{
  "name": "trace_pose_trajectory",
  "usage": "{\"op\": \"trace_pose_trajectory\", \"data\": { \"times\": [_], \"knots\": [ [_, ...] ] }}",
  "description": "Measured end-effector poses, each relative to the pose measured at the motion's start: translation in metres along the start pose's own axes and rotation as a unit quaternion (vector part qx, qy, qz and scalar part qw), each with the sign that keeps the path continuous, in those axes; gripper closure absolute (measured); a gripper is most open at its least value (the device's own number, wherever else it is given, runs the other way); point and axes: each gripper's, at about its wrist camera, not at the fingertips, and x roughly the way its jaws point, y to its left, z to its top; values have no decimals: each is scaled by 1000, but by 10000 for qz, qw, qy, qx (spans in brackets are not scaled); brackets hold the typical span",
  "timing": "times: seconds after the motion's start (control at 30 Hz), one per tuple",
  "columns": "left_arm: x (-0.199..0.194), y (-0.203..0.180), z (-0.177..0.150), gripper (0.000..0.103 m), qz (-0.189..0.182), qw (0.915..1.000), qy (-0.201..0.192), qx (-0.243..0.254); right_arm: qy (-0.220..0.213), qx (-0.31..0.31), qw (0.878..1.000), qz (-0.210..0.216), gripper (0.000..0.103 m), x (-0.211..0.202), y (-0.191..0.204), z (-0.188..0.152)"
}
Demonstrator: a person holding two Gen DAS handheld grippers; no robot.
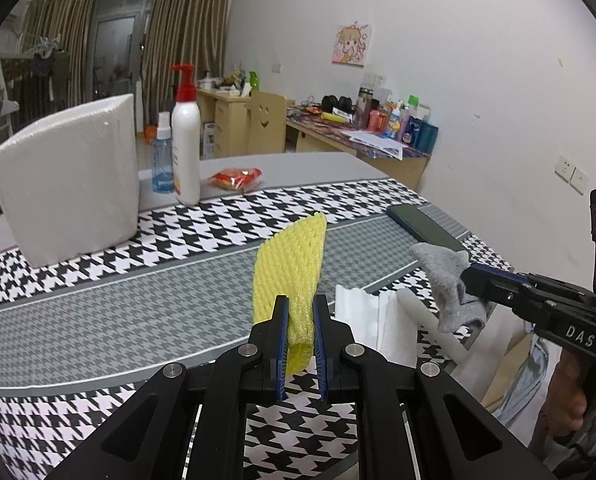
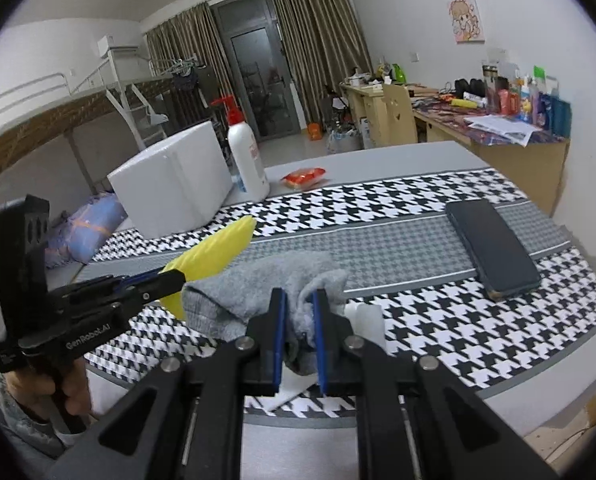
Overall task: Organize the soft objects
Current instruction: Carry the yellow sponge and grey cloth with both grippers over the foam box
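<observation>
Left fingers [image 1: 301,312] pinch yellow foam net [image 1: 288,264]; right fingers [image 2: 300,308] pinch grey sock [image 2: 258,280].

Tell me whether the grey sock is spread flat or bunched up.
Bunched up. The grey knitted sock is crumpled between the pads of the right tongs, hanging in folds above the houndstooth tablecloth.

1. A white foam box [image 1: 68,184] stands far left on the houndstooth cloth [image 1: 98,320].
2. Just right of it stand a white pump bottle [image 1: 186,148] and a blue bottle [image 1: 162,160].
3. A red snack packet [image 1: 236,178] lies further right.
4. A dark phone [image 2: 491,246] lies at the right.
</observation>
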Motion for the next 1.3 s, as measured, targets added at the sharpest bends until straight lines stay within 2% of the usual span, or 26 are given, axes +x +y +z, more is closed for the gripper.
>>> {"op": "trace_pose_trajectory", "data": {
  "times": [0.2, 0.5, 0.83, 1.03, 1.3],
  "knots": [
    [-13, -1, 7, 91, 128, 9997, -178, 95, -279, -29, 9996, -27, 86, -10, 6, 9],
    [-30, 6, 13, 91, 276, 9988, -379, 147, -416, -19, 9991, 127, 86, -15, 12, 18],
    [-44, 16, 17, 91, 358, 9978, -502, 227, -539, -173, 9984, -82, 86, -10, 30, 21],
    [-54, 27, 21, 91, 364, 9974, -581, 221, -643, -265, 9966, -446, 86, -7, 42, 25],
    [-69, 41, 22, 91, 401, 9966, -681, 215, -776, -404, 9950, -474, 86, -8, 61, 32]
  ]
}}
